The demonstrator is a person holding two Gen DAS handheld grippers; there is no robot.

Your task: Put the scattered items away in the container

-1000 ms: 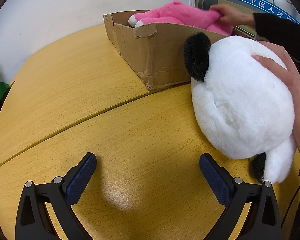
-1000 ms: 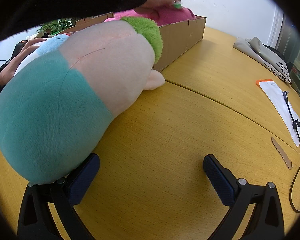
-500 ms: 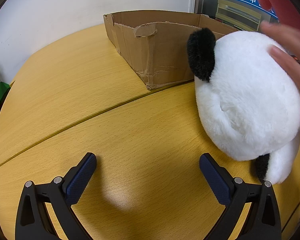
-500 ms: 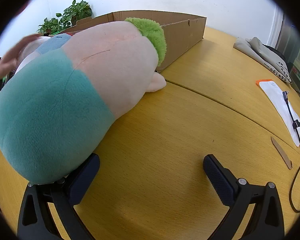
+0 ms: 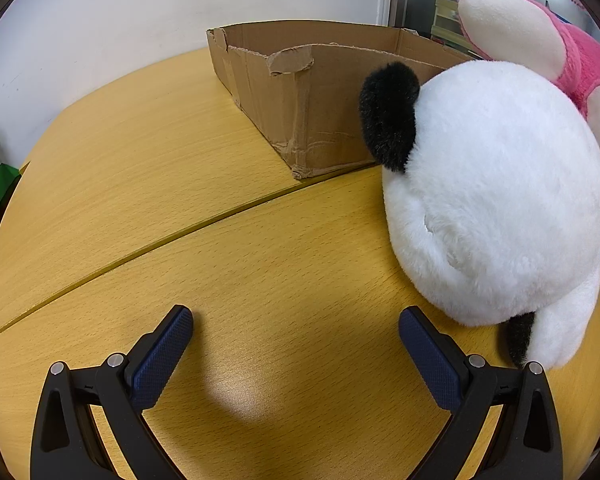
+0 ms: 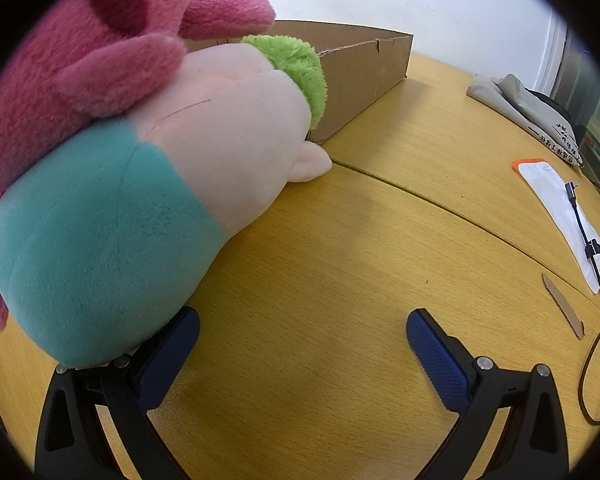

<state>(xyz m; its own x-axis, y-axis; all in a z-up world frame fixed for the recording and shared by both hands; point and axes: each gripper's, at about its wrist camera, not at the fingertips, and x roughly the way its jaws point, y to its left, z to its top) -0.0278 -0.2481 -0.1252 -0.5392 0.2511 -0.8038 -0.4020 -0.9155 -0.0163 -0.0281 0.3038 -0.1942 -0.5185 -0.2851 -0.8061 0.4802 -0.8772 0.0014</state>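
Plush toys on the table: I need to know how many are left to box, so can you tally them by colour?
White and black plush: 1
Pink plush: 1
Teal, cream and green plush: 1
Total: 3, all outside the cardboard box.

We saw a yellow wooden table (image 5: 148,184) with a thin dark line running across its top. A brown cardboard box (image 5: 320,120) sat on it. A round white and black panda plush (image 5: 496,200) lay on the wood, touching the box. A teal and peach plush with green hair (image 6: 148,200) lay there too. A white paper packet (image 6: 556,208), a black cable (image 6: 598,276) and a small cardboard strip (image 6: 562,304) lay off to the side.
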